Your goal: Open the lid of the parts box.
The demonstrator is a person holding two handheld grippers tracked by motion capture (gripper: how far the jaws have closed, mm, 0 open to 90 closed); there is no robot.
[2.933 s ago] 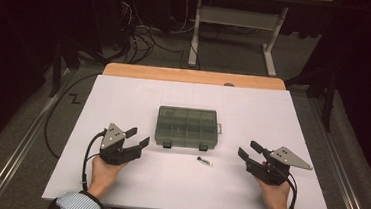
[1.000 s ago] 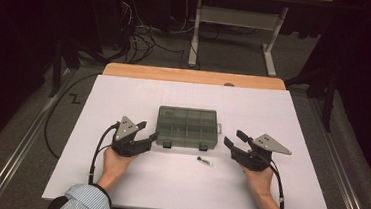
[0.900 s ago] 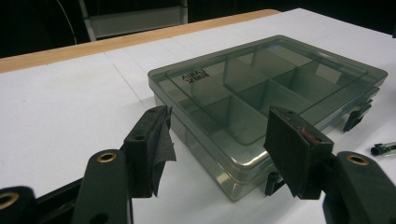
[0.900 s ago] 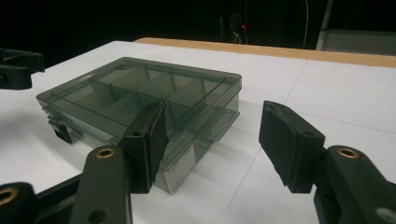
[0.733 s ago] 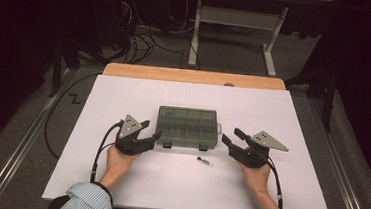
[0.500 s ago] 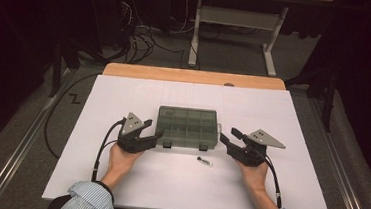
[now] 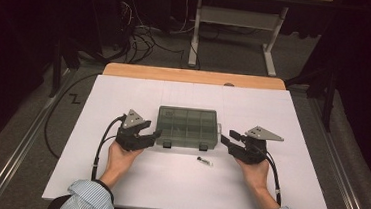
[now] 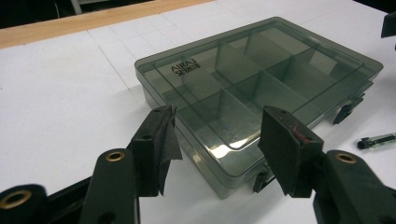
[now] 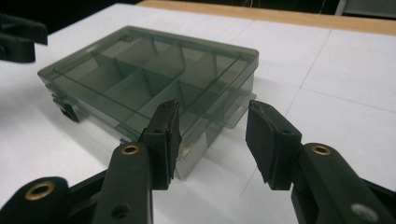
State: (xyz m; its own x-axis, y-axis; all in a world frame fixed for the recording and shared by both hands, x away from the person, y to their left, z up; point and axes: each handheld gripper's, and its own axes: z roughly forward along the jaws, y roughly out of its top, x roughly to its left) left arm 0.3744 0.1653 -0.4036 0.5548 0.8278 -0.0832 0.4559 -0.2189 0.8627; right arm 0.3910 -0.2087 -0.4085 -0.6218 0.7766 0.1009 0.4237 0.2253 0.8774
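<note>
Box (image 7: pixel 187 128), lid shut, sits mid-surface (image 7: pixel 167 183) with bare room all round it. I have my left gripper (image 7: pixel 147 133) at its near left corner and my right gripper (image 7: pixel 227 138) at its right end tab, jaws apart and just been closing, not pressing. Both have come in closer than before. A small part (image 7: pixel 204 161) lies just in front.

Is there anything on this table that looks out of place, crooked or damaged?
One thing stands out: a small dark part lies loose on the white table, just in front of the closed compartment box, outside its compartments. The box itself sits square, lid flat, with no visible damage.
</note>
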